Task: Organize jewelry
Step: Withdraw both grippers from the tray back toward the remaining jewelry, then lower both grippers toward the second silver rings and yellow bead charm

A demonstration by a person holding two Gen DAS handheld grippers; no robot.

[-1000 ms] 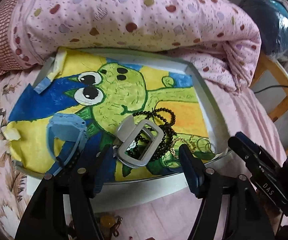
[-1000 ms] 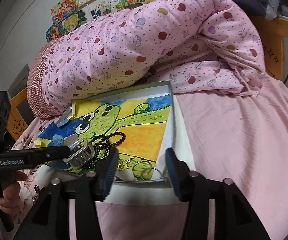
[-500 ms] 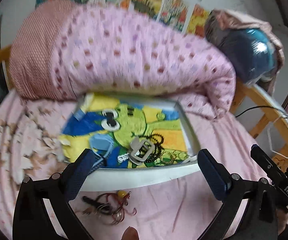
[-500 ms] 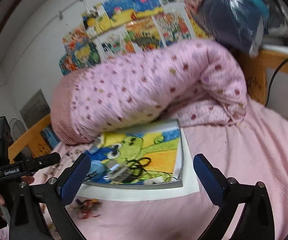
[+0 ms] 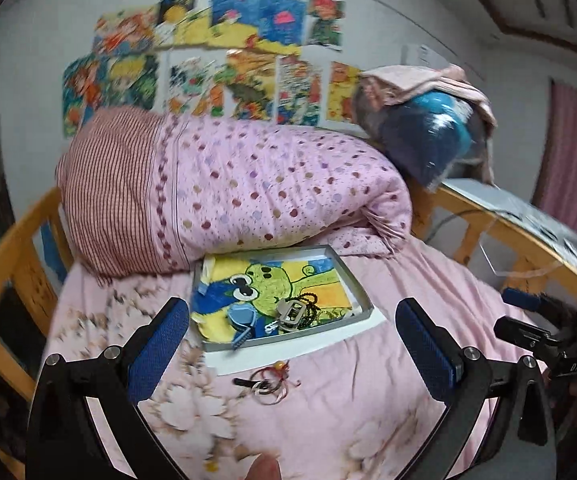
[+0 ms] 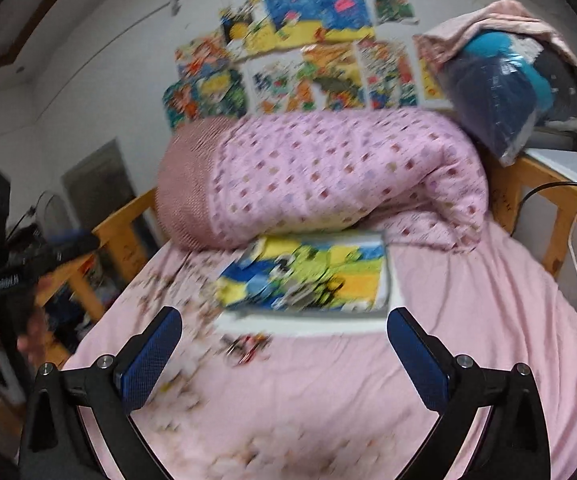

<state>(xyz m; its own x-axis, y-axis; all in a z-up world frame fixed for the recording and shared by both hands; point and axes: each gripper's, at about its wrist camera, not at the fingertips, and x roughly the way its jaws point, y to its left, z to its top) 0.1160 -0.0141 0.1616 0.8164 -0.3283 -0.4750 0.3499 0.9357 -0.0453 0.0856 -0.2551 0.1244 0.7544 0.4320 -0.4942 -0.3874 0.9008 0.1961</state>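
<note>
A shallow grey tray [image 5: 358, 286] lined with a green frog drawing lies on the pink bed; it also shows, blurred, in the right wrist view [image 6: 386, 280]. In it lie a grey buckle [image 5: 290, 311], a black bead necklace [image 5: 311, 307] and a blue hair clip [image 5: 242, 318]. A red and gold bracelet tangle [image 5: 266, 380] lies on the bedsheet in front of the tray, also seen in the right wrist view [image 6: 246, 346]. My left gripper [image 5: 292, 350] is wide open and empty, high above the bed. My right gripper [image 6: 284, 354] is wide open and empty too.
A rolled pink spotted quilt [image 5: 248, 192] lies behind the tray. A wooden bed rail [image 5: 12, 248] runs on the left and another [image 5: 504, 236] on the right. A blue bundle [image 5: 428, 136] sits at the head. Drawings [image 5: 216, 60] cover the wall.
Both grippers have pulled back and up from the tray and opened wide. The buckle stays in the tray. The view now takes in the whole bed and wall.
</note>
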